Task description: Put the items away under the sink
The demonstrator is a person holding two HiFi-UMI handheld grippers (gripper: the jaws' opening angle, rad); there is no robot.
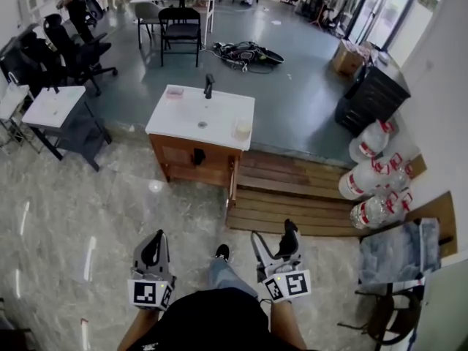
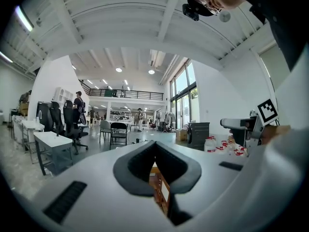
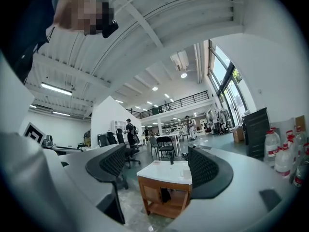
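A sink stand with a white top (image 1: 183,119) and an open wooden cabinet (image 1: 191,159) below it stands ahead on the floor. On the top are a black faucet (image 1: 209,85), a pale cup (image 1: 242,130) at the right corner and a small pink item (image 1: 174,91). Both grippers are held low, well short of the stand. My left gripper (image 1: 154,246) is shut and holds nothing; a sliver of the cabinet (image 2: 159,185) shows between its pads. My right gripper (image 1: 274,238) is open and empty, framing the sink top (image 3: 166,172) between its fingers.
A wooden platform (image 1: 292,196) lies to the right of the stand. Several large water bottles (image 1: 373,174) lie by the right wall near a black cabinet (image 1: 373,93). A white table (image 1: 51,108) and office chairs stand to the left. Cables (image 1: 245,53) lie on the floor behind.
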